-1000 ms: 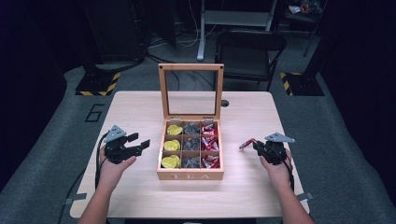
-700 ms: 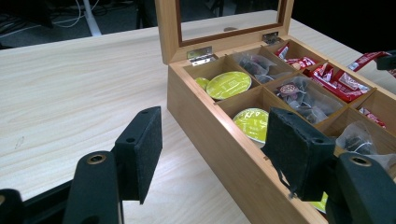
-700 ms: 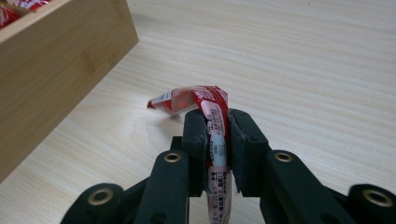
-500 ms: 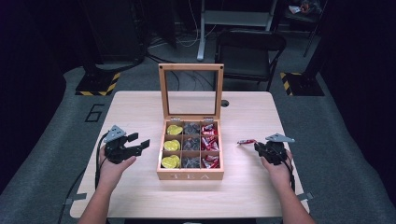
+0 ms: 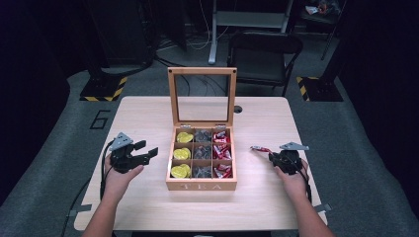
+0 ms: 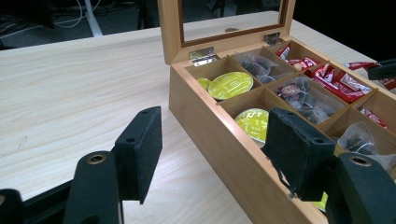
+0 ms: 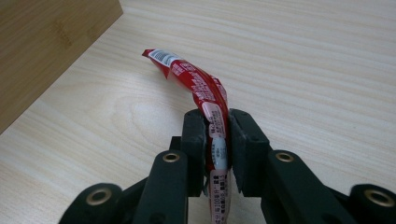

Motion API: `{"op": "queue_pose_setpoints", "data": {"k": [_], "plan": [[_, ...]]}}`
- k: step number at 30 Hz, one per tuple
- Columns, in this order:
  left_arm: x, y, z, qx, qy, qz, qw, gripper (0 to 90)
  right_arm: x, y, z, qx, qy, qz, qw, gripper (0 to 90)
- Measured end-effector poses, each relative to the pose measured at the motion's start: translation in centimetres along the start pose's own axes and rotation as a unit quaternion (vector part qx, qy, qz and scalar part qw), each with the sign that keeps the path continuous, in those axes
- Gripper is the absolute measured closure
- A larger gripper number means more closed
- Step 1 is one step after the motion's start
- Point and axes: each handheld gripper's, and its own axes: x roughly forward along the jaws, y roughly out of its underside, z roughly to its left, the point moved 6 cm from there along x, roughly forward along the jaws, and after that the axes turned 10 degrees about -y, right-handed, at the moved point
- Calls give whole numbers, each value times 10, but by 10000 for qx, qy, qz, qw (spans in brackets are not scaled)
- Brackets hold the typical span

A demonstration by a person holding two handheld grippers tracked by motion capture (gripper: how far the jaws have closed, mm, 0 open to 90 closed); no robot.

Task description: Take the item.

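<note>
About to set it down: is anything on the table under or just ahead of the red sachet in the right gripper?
Nothing visible. The right gripper is shut on the red foil sachet over bare light wooden table; the open wooden tea box sits apart to its left.

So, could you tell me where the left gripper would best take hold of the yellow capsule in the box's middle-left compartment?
Probably from straight above, gripping the yellow capsule by its round rim, one jaw on each side. It lies flat in the wooden tea box with dividers close around it, so a side approach looks blocked. The left gripper stands open beside the box.
</note>
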Motion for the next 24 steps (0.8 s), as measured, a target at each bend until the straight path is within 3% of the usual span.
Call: {"op": "queue_pose_setpoints", "data": {"k": [24], "plan": [[-1,0,1,-34,-11,-6,10000,363,0,0,-3,170,-27,-61,9998,588]]}}
